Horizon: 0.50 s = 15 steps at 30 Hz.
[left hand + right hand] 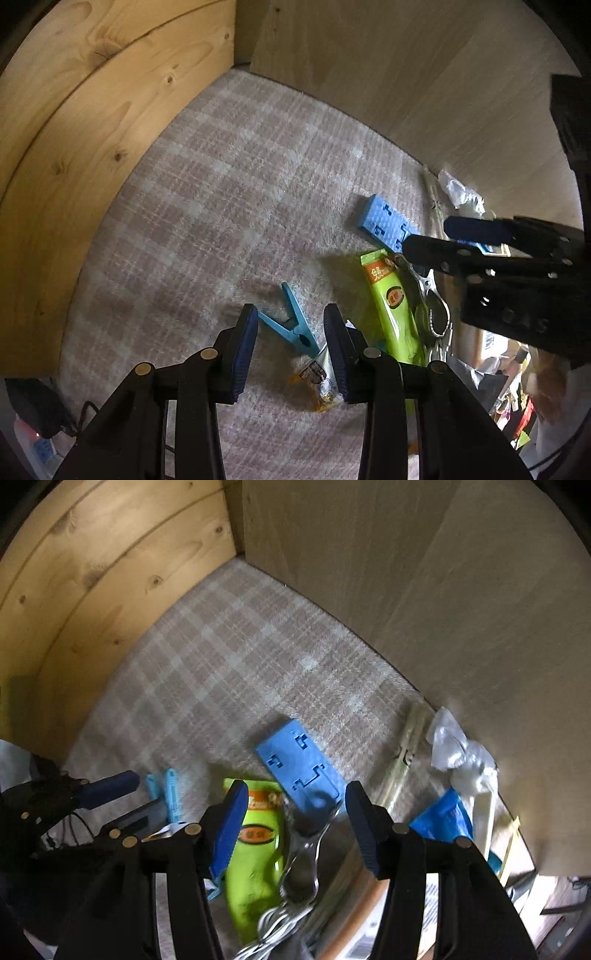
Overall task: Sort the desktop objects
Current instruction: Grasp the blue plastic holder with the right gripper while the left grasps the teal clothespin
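The left gripper stands apart and empty above a teal clothespin on the plaid cloth. The right gripper, jaws spread with nothing gripped, hangs over a green tube and metal clip, beside a blue plate.

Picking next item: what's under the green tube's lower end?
The plaid cloth lies under the green tube. Its lower end disappears behind the left claw, so anything beneath it stays unseen.
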Motion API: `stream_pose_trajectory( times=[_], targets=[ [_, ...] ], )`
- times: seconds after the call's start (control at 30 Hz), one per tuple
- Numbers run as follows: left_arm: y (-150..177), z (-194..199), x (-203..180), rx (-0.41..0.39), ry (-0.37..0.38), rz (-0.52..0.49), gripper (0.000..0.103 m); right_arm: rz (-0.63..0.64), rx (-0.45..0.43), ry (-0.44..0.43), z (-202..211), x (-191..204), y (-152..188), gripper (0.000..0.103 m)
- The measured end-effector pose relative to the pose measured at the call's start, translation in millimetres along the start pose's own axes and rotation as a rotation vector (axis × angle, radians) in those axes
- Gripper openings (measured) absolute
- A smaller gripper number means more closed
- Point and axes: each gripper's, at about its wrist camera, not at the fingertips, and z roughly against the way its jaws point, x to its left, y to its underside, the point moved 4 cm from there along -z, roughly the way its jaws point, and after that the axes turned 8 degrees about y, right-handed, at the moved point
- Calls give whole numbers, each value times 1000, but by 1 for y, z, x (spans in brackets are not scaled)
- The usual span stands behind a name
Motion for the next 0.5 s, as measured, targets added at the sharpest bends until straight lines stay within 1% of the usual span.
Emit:
stream_pose_trajectory(
  times=[0.13, 0.33, 0.4, 0.5],
  targets=[
    [2, -9, -3, 14, -25, 0, 34, 20, 11, -2, -11, -2, -5, 54],
    [3, -17, -2, 19, -51, 6, 33, 67, 25, -10, -24, 7, -9, 55],
    [2, -20, -1, 20, -59, 3, 30, 75, 28, 2, -27, 8, -9, 55],
    [1, -24, -1, 20, -68, -2, 28, 59, 32, 25, -32, 3, -10, 55]
  ],
)
